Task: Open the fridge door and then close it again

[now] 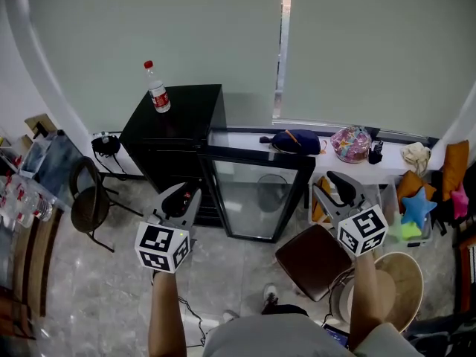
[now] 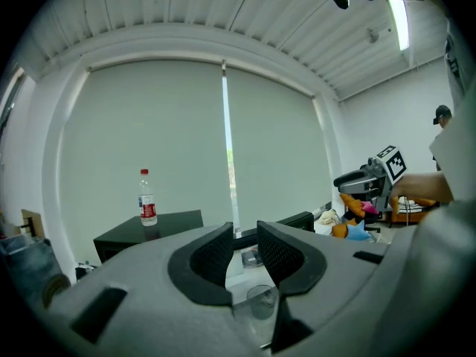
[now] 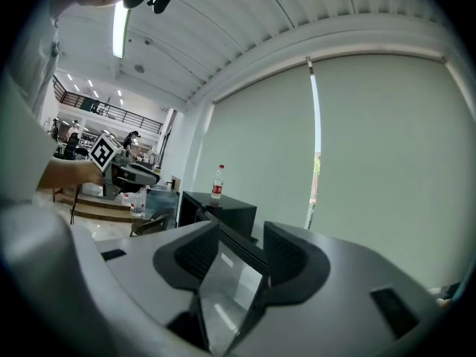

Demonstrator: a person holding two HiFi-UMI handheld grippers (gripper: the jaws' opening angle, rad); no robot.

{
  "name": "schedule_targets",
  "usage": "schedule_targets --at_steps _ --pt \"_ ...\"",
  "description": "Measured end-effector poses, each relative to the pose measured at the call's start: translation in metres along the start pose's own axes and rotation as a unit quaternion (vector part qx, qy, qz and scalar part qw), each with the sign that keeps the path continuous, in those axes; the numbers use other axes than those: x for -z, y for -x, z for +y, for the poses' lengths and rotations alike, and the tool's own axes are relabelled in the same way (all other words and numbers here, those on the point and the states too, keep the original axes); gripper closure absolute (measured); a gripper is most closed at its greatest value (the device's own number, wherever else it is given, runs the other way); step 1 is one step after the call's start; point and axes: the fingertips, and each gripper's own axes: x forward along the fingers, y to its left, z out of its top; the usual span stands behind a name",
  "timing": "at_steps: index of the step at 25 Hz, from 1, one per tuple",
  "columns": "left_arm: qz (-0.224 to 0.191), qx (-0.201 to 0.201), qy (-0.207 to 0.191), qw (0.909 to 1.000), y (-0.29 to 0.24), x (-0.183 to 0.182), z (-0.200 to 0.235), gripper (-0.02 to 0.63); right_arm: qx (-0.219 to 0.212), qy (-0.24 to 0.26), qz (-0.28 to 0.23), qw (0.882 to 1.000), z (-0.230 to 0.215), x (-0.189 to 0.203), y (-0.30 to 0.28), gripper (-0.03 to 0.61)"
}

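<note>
A black fridge [image 1: 175, 121] stands under the window, and its glass door [image 1: 256, 195] is swung out to the right, open. My left gripper [image 1: 182, 199] hovers in front of the fridge body, left of the door. Its jaws stand apart with nothing between them [image 2: 244, 255]. My right gripper [image 1: 338, 184] hangs just right of the door's free edge. In the right gripper view [image 3: 242, 255] the door's top edge [image 3: 238, 244] shows through the gap between the pads, and the pads do not press on it.
A water bottle [image 1: 157, 88] stands on the fridge top. A brown stool [image 1: 312, 259] and a round wooden seat [image 1: 398, 288] sit near my right arm. A dark chair [image 1: 89, 199] is at the left. The window ledge [image 1: 238, 138] carries a cap, a bag and toys.
</note>
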Motion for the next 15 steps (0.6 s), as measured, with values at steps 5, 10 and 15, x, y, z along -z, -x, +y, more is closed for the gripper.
schedule_targets --at_steps 5,10,15 --pt "0.027 -0.004 0.008 0.9996 -0.02 0.023 0.004 0.517 -0.016 -0.022 0.028 0.999 -0.024 0.031 -0.025 0.387" --pt "0.048 -0.005 0.025 0.9985 -0.047 0.05 0.0 0.517 -0.043 -0.046 0.056 0.996 -0.052 0.065 -0.053 0.36" --pt "0.074 -0.006 0.025 0.9969 -0.069 0.067 -0.008 0.517 -0.1 -0.063 0.051 0.992 -0.071 0.083 -0.079 0.335"
